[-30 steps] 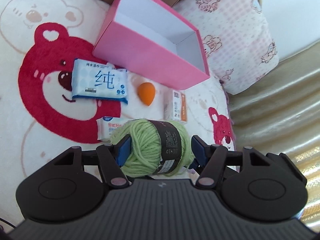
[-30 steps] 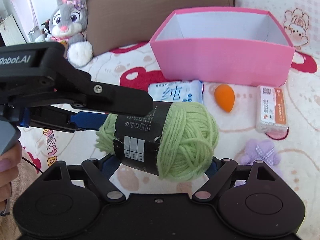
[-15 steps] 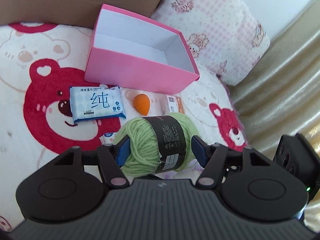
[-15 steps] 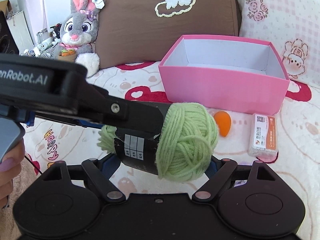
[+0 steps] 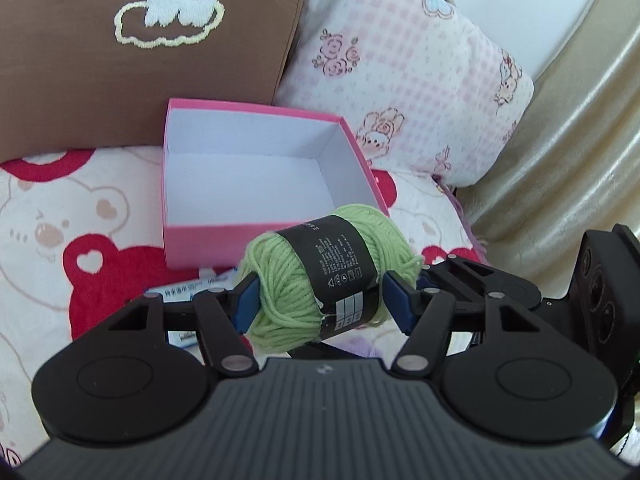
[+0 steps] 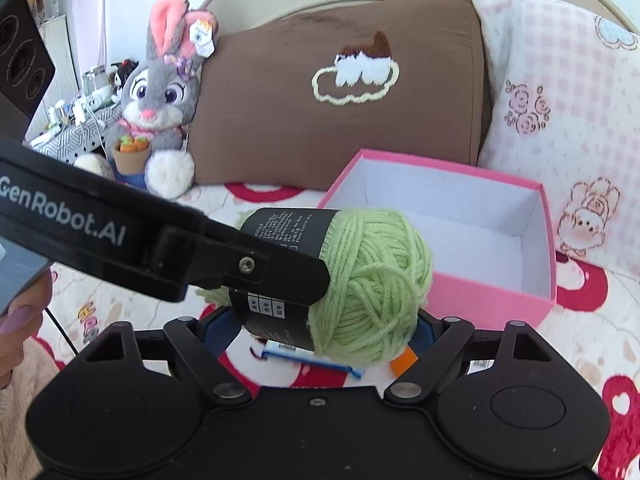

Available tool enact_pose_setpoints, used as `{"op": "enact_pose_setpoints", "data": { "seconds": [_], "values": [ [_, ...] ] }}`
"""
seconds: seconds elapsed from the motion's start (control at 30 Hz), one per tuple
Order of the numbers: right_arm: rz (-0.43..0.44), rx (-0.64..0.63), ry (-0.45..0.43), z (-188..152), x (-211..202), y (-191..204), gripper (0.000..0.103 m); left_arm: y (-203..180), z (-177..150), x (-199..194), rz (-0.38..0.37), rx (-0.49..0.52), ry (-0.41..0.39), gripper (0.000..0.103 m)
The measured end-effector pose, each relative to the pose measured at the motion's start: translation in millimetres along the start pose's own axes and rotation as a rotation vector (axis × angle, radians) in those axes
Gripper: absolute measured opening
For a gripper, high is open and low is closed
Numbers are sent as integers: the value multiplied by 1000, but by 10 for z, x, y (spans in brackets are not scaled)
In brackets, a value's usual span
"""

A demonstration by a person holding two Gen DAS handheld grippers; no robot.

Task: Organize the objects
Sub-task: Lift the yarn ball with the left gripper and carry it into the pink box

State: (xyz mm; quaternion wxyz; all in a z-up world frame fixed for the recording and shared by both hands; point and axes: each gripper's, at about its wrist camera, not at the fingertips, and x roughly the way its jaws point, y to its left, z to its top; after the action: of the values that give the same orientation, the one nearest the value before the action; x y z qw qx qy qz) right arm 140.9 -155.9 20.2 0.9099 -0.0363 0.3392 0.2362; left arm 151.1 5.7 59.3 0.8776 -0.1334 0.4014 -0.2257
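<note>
Green yarn ball (image 5: 328,276) aloft, long axis crosswise, clamped end to end in the left gripper (image 5: 320,300). Right gripper (image 6: 316,328) spread beneath it; contact with the yarn unclear. Open pink box (image 5: 256,176) lies just ahead and below.

The green yarn ball (image 6: 360,280) with a black paper band hangs in the air, in front of the open pink box (image 6: 480,292). The left claw (image 6: 256,276) comes in from the left and its black finger lies across the band. The right claw (image 6: 316,336) is below the ball with its jaws spread; contact with the ball cannot be told. Behind stand a brown pillow (image 6: 340,92) and a plush rabbit (image 6: 160,96). A blue packet (image 6: 304,356) lies on the bed blanket (image 6: 580,344).
</note>
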Motion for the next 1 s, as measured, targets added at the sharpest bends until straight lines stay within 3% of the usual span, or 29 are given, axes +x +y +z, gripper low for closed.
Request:
{"op": "enact_pose_setpoints", "data": {
  "seconds": [0.13,0.3,0.57,1.0],
  "values": [
    [-22,0,1,202,157,-90,87,47,313,146,0,-18,22,62],
    [-12,55,80,462,443,-339,86,102,750,531,26,-7,84,62],
    [15,152,136,752,1048,-761,83,311,1191,1100,77,17,123,62],
    [59,178,266,767,2015,-1130,82,848,1362,1988,165,-72,207,62]
  ]
}}
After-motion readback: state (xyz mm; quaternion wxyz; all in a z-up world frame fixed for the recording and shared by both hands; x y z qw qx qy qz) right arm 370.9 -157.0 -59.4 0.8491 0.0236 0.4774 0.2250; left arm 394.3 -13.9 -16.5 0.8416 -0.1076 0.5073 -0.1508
